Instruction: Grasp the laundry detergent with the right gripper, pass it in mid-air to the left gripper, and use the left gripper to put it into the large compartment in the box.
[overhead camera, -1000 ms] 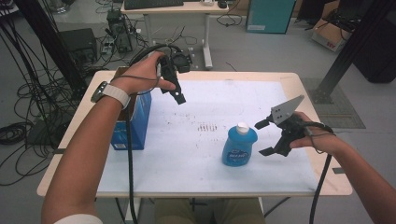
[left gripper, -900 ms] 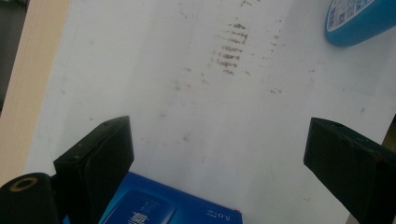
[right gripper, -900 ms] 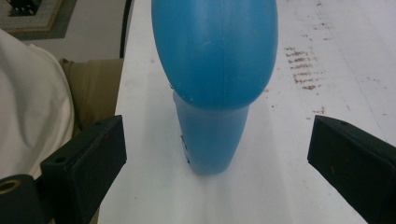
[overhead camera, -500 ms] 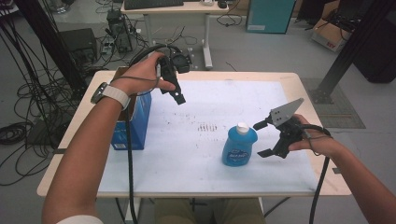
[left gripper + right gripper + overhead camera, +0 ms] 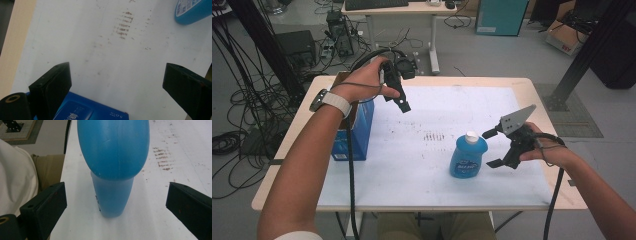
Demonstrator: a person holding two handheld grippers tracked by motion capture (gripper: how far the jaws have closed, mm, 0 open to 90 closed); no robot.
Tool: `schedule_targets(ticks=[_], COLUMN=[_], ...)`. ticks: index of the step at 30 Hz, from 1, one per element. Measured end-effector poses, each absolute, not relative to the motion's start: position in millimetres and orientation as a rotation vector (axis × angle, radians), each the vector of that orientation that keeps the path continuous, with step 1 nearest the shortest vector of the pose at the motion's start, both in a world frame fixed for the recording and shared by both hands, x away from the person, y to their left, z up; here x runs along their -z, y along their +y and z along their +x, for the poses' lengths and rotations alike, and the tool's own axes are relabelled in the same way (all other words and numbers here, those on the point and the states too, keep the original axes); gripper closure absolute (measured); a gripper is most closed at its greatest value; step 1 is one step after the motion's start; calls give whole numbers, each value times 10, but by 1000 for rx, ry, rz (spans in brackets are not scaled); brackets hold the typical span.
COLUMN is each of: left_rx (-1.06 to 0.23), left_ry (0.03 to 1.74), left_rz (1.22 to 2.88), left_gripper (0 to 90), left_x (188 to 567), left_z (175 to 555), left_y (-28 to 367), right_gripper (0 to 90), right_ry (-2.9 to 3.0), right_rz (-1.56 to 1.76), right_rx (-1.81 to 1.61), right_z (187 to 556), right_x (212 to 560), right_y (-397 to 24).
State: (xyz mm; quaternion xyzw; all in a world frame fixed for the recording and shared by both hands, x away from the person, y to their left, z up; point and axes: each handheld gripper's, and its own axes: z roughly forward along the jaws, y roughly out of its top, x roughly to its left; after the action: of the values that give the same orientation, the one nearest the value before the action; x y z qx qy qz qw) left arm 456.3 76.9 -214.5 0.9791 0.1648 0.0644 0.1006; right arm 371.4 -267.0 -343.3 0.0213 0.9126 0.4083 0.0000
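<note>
A blue dish-soap bottle (image 5: 468,156) with a white cap stands upright on the white sheet right of the table's middle. My right gripper (image 5: 488,149) is just to its right, jaws open and apart from it. In the right gripper view the bottle (image 5: 112,157) stands close ahead of the open right gripper (image 5: 116,202), untouched. A blue box (image 5: 357,132) stands at the table's left side. My left gripper (image 5: 402,102) hangs in the air above the box's far right corner, pointing down. In the left gripper view the left gripper (image 5: 117,85) is open and empty, with the box (image 5: 85,110) below it.
Brownish smudges (image 5: 434,136) mark the white sheet (image 5: 422,175) left of the bottle. The wooden table edge (image 5: 542,100) frames the sheet. Beyond the table stand a desk (image 5: 402,10), cables (image 5: 242,135) on the floor at left and a dark post (image 5: 582,55) at right.
</note>
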Motion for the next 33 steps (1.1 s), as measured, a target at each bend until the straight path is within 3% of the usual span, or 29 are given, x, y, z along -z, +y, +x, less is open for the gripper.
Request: schedule_targets(ticks=[33], left_rx=[-179], left_ry=[487], left_rz=[2893], left_gripper=[89], left_x=[2160], left_z=[4577], left_y=[762], right_gripper=[41], right_ry=[2887], right_rz=[80], right_rx=[-1257], right_z=[3692], right_x=[3421], right_y=[-2660])
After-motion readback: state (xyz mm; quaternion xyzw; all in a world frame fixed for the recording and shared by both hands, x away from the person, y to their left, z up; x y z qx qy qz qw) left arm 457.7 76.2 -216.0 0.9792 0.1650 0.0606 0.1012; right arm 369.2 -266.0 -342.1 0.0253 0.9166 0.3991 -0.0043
